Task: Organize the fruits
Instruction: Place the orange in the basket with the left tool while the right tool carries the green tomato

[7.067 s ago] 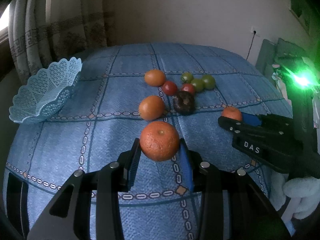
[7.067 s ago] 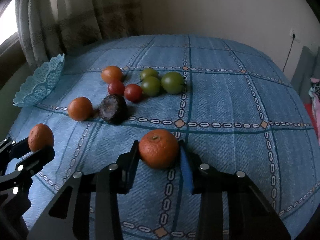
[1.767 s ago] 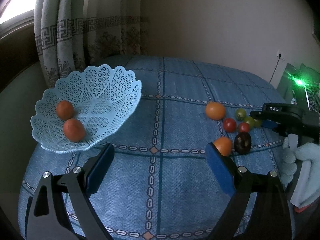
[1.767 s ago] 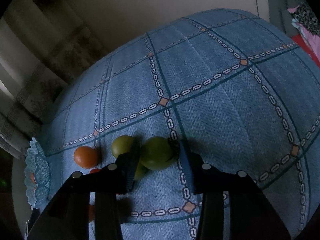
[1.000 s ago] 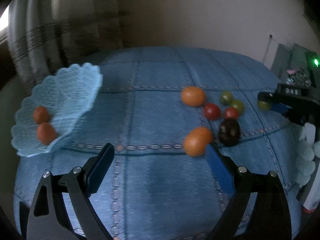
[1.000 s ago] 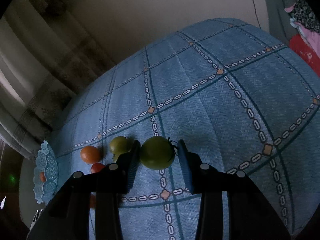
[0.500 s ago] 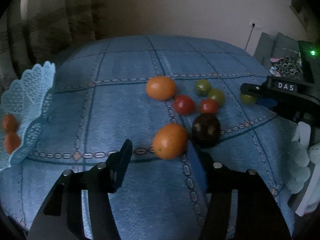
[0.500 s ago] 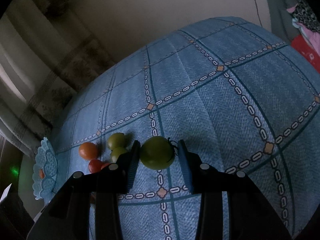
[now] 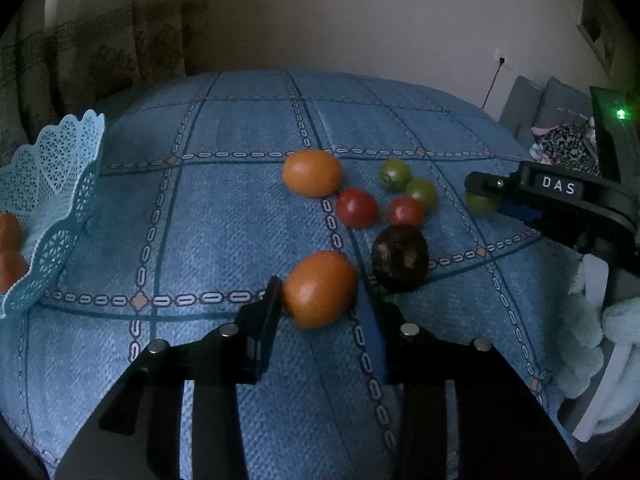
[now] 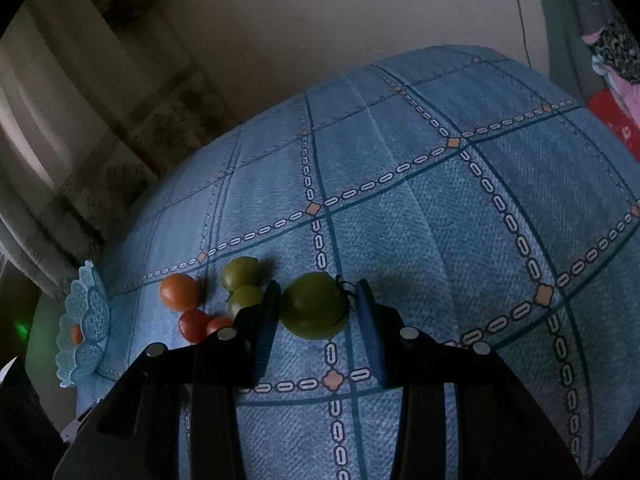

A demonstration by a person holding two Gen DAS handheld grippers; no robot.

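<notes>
Green tomato [image 10: 314, 311] between right jaws — orange [image 9: 320, 289] between left.

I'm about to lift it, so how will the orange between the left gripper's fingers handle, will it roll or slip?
The orange is round and sits on soft blue cloth, so it would probably roll if nudged. Its skin looks smooth, so the left gripper may slip off-centre. It looks firm.

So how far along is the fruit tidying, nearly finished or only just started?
Early days. Two orange fruits already sit in the blue basket. The left claw is around another orange fruit, and the right claw grips a green tomato. One orange, two red tomatoes, two green ones and a dark fruit wait on the cloth.
</notes>
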